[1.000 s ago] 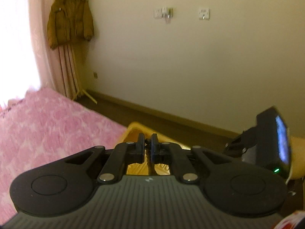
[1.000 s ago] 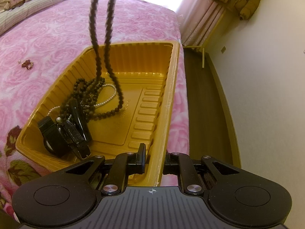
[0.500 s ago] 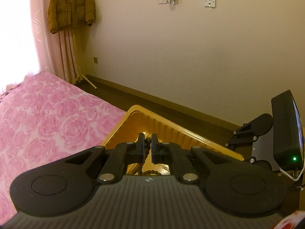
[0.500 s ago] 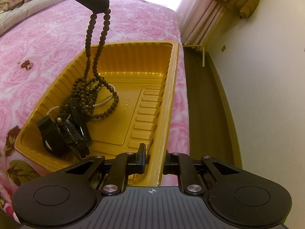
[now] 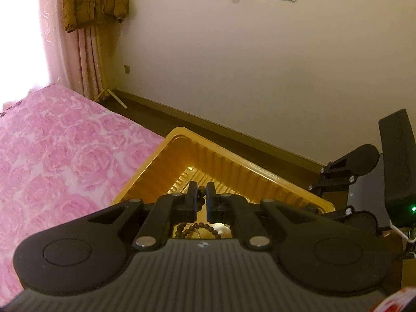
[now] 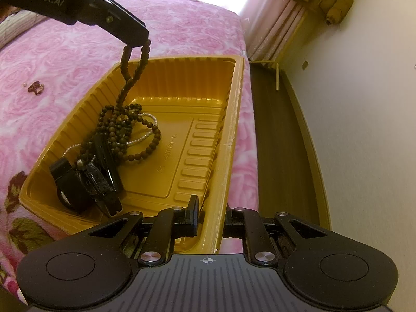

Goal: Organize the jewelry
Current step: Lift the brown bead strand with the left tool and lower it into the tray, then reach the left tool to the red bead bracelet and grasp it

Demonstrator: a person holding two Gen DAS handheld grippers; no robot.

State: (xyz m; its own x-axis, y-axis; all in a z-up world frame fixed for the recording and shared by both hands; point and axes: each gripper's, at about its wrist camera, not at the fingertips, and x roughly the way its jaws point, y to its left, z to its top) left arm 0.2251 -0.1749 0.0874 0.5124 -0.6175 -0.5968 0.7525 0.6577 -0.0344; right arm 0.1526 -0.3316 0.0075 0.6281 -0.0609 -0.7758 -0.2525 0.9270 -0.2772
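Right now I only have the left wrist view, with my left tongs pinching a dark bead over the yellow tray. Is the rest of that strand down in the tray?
Observer: Mostly. The dark brown wooden bead necklace is piled on the floor of the ribbed yellow plastic tray; only a short doubled length hangs from the left tongs.
Operator: What is it landing on?
Observer: It lies over a white pearl strand, beside glossy black items at the tray's left end.
Operator: Anything outside the tray?
Observer: A small dark red bead bracelet lies on the pink rose bedspread, left of the tray.
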